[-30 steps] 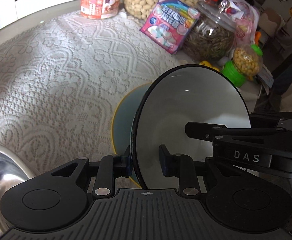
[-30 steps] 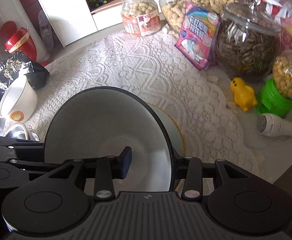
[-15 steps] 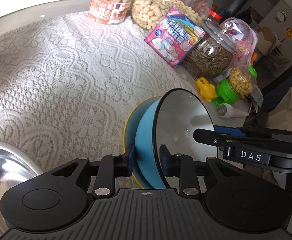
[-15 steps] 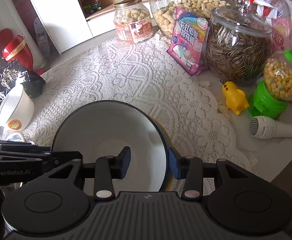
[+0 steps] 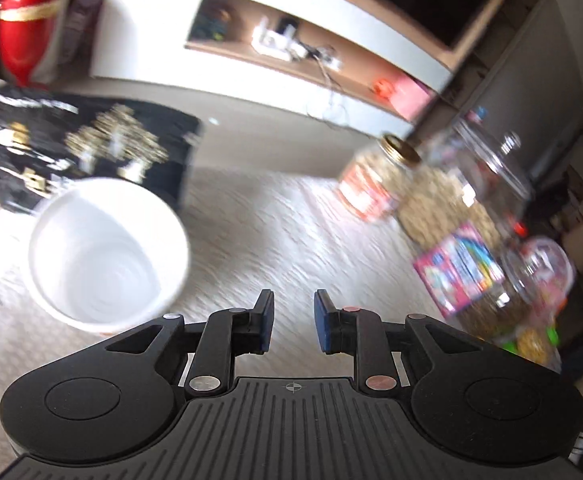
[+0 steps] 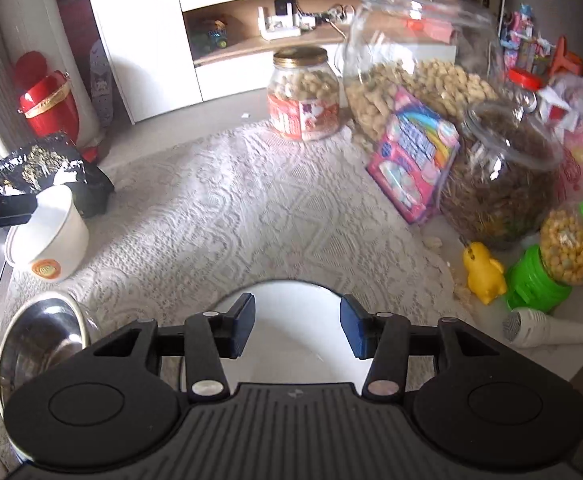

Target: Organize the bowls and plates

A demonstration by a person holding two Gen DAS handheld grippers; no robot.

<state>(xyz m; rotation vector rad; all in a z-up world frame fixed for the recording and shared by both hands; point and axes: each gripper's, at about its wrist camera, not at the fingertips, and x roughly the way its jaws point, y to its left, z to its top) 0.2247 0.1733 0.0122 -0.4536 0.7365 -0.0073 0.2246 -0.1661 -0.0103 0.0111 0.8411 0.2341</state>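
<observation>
Both grippers have let go of the blue bowl since half a second ago: right gripper (image 6: 297,326) hangs spread over its white inside (image 6: 291,344) at 6 o'clock, left gripper (image 5: 290,322) parted, empty, swung toward the white bowl (image 5: 105,254) at 9 o'clock. Next grab probably that tilted bowl; straddle one rim wall, square, before closing. Only the right view shows the steel bowl (image 6: 41,340) at 8 o'clock; left view is motion-blurred, with jars (image 5: 375,190) far at 2 o'clock.
</observation>
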